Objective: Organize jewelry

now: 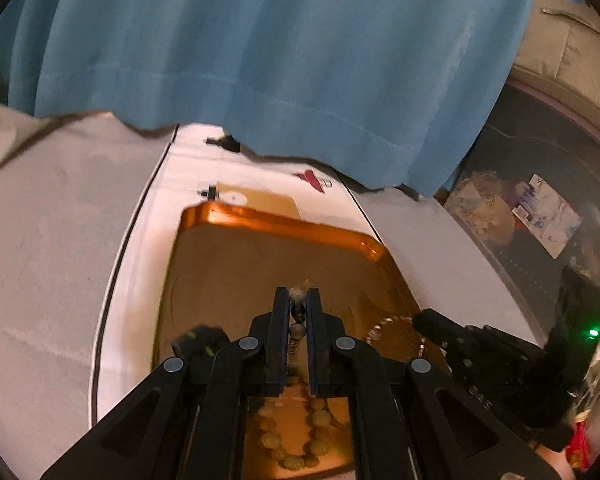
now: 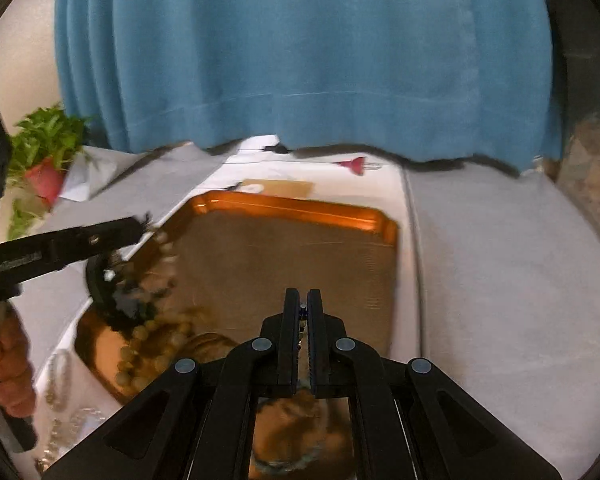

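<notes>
Tan bracelet (image 1: 296, 436) right under the lens, coiled on the near end of the tray (image 1: 284, 220). Above it the left tool (image 1: 299, 296) is pinched narrow, and it's got something: a beaded strand (image 1: 298, 330) runs up between the pads, with a grey bead and a springy stretch showing in the gap. From the other side, that strand hangs off the tool's tip in a dark cluster over the tray's left edge.

Over to the right tool (image 2: 303, 300), also nearly closed, nipping a blue bit (image 2: 302, 312) at the tips with a thin line trailing back between the pads. Too small to call what it is, or whether it belongs to the same strand.

Both tools point down and forward over the near half of the tray. A clear bracelet (image 1: 396, 330) sits near right, and silver chains (image 2: 60, 380) lie off the tray on the table (image 2: 500, 280), near left.

Here's what matters: the tray's long axis runs near to far, and its far half lies bare, straight ahead of both tools. The right tool looks closer to the middle, the left hugs the left rim. I'd say a laydown comes next, stretched along that axis.
</notes>
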`<state>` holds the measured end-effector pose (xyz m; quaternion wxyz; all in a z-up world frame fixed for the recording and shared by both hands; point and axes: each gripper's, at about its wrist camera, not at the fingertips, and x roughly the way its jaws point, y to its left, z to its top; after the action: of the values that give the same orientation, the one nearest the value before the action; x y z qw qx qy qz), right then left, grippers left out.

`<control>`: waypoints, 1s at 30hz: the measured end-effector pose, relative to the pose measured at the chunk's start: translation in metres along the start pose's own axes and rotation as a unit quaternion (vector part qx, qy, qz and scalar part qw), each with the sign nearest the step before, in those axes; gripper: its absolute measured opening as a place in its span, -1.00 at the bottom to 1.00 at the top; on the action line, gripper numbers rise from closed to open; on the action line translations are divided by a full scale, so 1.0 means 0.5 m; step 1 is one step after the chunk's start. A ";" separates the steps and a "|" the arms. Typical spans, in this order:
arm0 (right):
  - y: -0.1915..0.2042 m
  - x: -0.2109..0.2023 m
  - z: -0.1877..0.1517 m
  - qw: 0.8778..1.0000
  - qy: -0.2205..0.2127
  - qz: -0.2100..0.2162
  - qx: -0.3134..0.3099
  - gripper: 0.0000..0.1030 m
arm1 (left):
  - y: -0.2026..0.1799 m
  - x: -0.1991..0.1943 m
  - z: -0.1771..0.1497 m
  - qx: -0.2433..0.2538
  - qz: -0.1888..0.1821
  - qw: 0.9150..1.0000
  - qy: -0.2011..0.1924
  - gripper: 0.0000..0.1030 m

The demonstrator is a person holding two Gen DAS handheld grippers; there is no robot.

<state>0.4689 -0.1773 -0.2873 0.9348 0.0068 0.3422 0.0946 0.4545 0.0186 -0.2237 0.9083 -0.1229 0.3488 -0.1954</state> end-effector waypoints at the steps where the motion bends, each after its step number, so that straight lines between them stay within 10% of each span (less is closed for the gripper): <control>1: -0.006 0.005 -0.001 1.000 0.008 -0.007 0.007 -0.80 | -0.002 -0.006 -0.002 0.002 0.003 1.000 -0.001 -0.49; 4: -0.036 0.003 -0.016 0.998 0.030 0.022 0.053 -0.08 | -0.016 -0.037 -0.010 0.018 0.009 1.000 -0.021 0.41; 19: 0.069 -0.278 -0.104 0.999 -0.012 0.032 0.016 0.36 | -0.159 -0.239 -0.129 0.094 0.039 0.995 0.009 0.65; 30: 0.169 -0.604 -0.175 0.994 -0.096 0.049 -0.016 0.64 | -0.259 -0.498 -0.228 0.116 0.034 0.991 -0.060 0.91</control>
<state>0.1725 -0.1537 -0.1550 0.9576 0.0172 0.2487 0.1447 0.1727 0.0030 -0.1141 0.9418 -0.0162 0.2725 -0.1962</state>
